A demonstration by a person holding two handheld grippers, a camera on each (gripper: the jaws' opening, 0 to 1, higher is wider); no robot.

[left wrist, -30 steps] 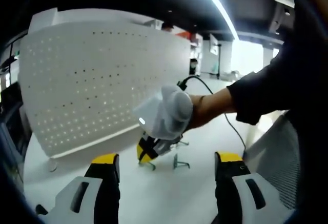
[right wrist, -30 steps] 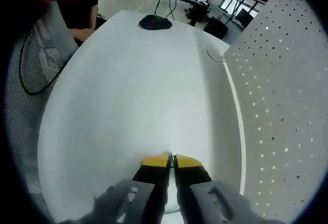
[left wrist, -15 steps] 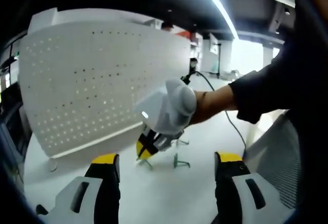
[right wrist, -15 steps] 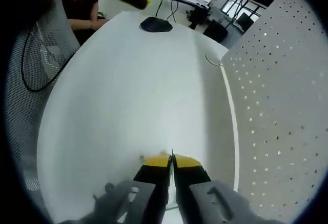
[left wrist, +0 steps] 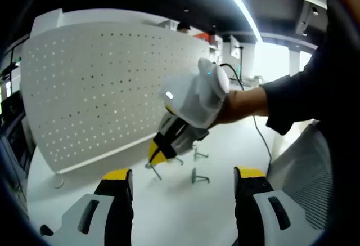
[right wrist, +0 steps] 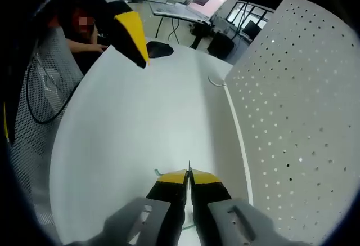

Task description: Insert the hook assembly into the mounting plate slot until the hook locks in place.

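Left gripper view, from left to right: a large white perforated mounting plate [left wrist: 107, 88] stands upright along the far side of the white table [left wrist: 185, 212], its lower edge resting on the tabletop. The left gripper [left wrist: 183, 192] rises from the bottom with its two yellow-tipped jaws spread wide apart and nothing between them. Between and beyond those jaws, above the table, hangs the right gripper [left wrist: 157, 155], held by a person's hand [left wrist: 242, 104] in a dark sleeve that enters from the right. Its yellow tips are pressed together on a small thin metal wire hook [left wrist: 153, 170], which dangles just below the tips, clear of the table surface and in front of the plate without touching it. Just to the right of the held hook, two more small metal hooks [left wrist: 198, 166] stand on the table.

Right gripper view: a grey mesh chair back [right wrist: 39, 105] sits at the left edge, and the left gripper's yellow tip enters from the upper left. At the bottom centre the right gripper's own jaws are closed, with only a thin sliver of the hook's wire poking up from between the tips. The perforated plate fills the right side, near the jaws but apart from them.
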